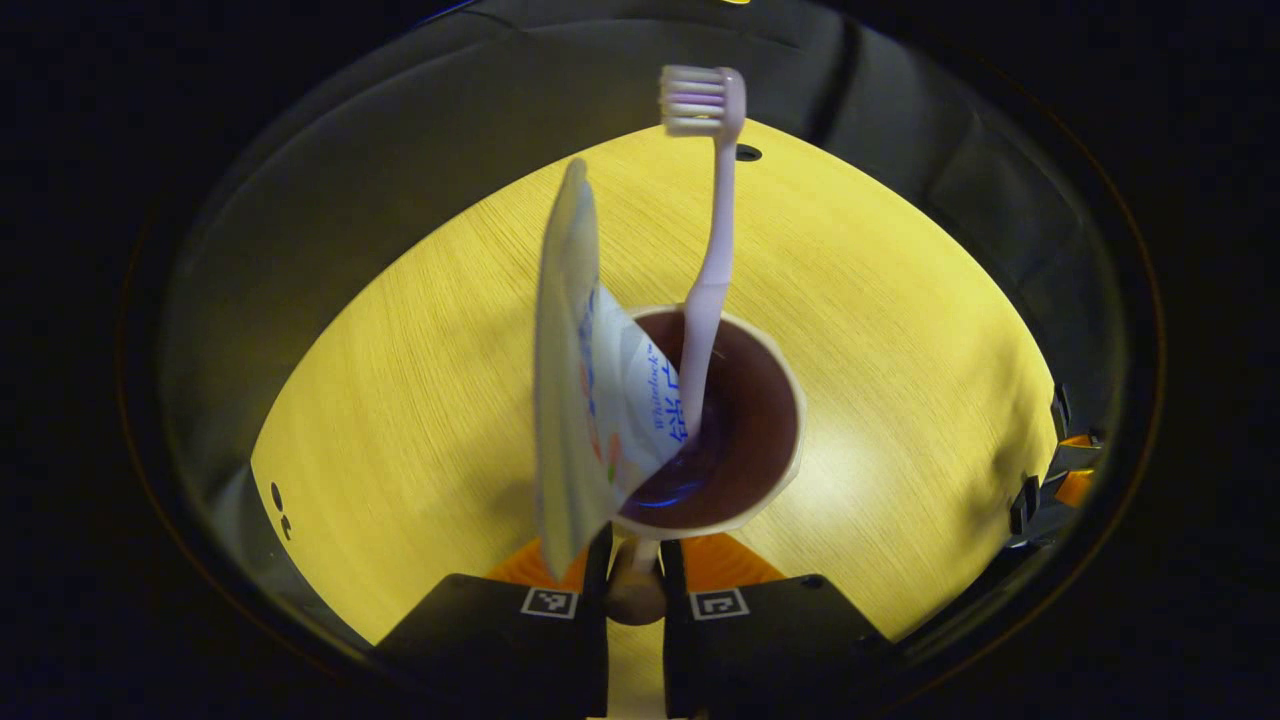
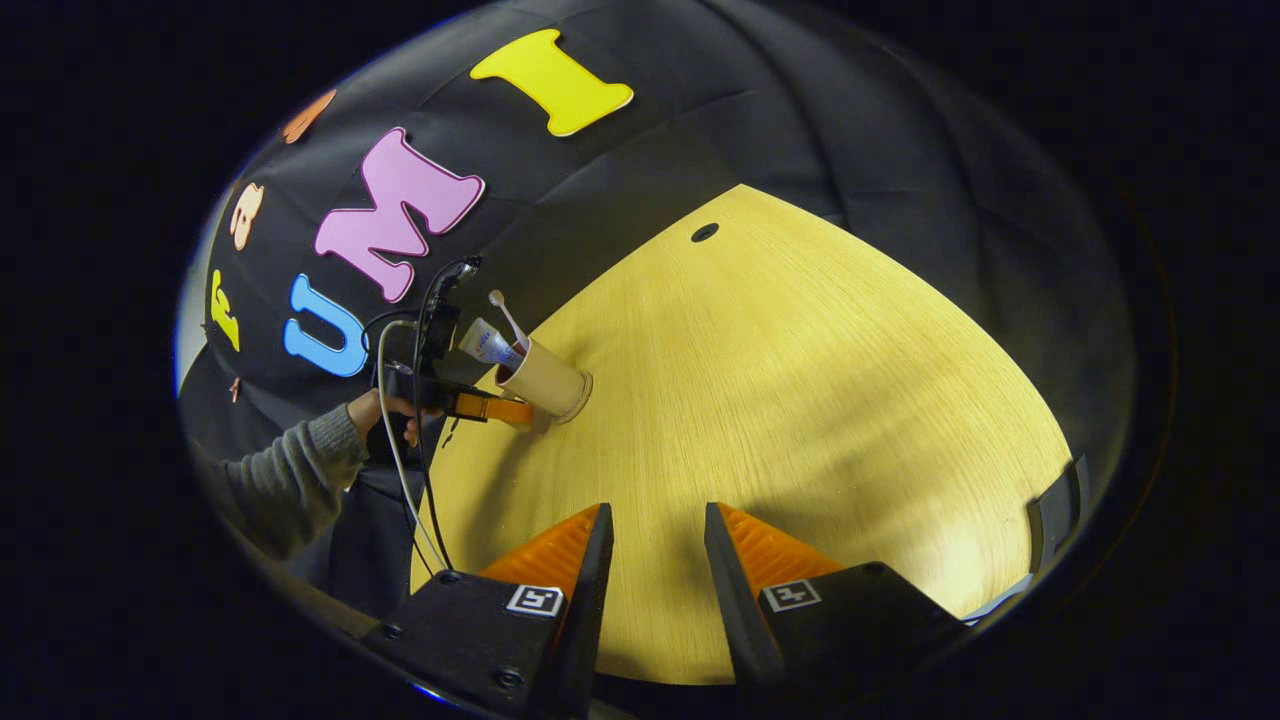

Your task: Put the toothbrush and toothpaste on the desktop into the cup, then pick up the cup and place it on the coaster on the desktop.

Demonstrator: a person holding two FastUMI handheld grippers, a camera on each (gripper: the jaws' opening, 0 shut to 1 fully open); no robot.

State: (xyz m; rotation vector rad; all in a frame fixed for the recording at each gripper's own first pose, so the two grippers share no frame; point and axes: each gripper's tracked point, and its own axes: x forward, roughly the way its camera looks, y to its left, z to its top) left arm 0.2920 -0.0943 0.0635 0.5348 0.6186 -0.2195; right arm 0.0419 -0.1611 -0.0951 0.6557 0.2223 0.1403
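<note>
Left gripper point(image 1: 634, 560) pinches the cup's point(image 1: 762, 390) handle — cup over the table point(image 1: 400, 400), toothbrush point(image 1: 712, 250) and toothpaste point(image 1: 575, 400) leaning inside, ready for the coaster. Right gripper point(image 2: 655, 545) hangs parted, empty — clear.

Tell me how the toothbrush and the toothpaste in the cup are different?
The toothbrush is thin and pale pink, with bristles on top; the toothpaste is a wide, flat white tube with blue print. The toothbrush pokes up higher than the toothpaste. Both stand in the cup, leaning on its rim, while the left gripper grips the cup's handle.
</note>
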